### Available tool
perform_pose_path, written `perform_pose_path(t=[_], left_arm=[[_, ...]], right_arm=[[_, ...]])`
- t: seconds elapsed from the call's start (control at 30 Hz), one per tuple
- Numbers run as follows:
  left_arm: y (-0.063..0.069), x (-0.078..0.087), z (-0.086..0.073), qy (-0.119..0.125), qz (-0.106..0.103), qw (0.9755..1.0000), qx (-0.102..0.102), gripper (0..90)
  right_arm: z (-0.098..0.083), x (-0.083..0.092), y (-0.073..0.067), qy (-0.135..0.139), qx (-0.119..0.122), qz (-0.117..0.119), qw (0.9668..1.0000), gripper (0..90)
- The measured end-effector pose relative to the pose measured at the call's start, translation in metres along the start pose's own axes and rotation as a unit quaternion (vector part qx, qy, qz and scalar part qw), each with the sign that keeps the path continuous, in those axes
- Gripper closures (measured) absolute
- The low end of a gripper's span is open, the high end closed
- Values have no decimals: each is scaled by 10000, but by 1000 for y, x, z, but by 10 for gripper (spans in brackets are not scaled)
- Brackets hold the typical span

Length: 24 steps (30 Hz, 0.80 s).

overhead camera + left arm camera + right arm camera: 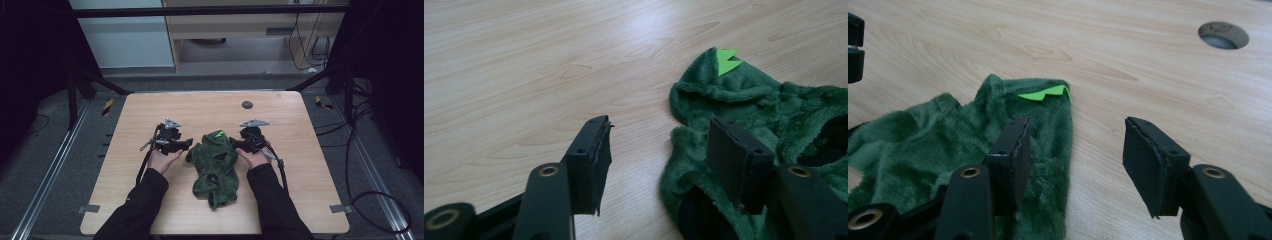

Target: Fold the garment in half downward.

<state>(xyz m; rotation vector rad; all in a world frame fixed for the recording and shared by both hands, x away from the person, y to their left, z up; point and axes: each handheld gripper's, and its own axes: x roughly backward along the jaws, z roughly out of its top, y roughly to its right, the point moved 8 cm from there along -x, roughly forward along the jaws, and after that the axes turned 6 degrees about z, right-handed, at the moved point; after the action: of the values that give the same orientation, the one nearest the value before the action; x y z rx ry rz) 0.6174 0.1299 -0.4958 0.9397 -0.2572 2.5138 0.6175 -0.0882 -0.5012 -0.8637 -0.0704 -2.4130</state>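
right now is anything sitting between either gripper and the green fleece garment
Nothing visible does. The left gripper and right gripper both sit open at the edges of the green fleece garment, with only bare table around them.

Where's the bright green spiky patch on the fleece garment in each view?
High view: patch at the garment's far end, centre table.
Left gripper view: upper right.
Right gripper view: upper middle.
Shared landmark: the dark green garment itself.
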Motion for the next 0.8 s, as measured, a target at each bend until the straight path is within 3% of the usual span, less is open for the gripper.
perform_pose_path(t=[0.5, 0.8], left_arm=[[8, -34, -12, -419, -131, 9990, -29, 509], [14, -44, -18, -585, -220, 9980, -69, 567]], right_arm=[[-17, -21, -1, -432, -37, 85, 9990, 478], [-25, -30, -2, -664, -44, 103, 9977, 501]])
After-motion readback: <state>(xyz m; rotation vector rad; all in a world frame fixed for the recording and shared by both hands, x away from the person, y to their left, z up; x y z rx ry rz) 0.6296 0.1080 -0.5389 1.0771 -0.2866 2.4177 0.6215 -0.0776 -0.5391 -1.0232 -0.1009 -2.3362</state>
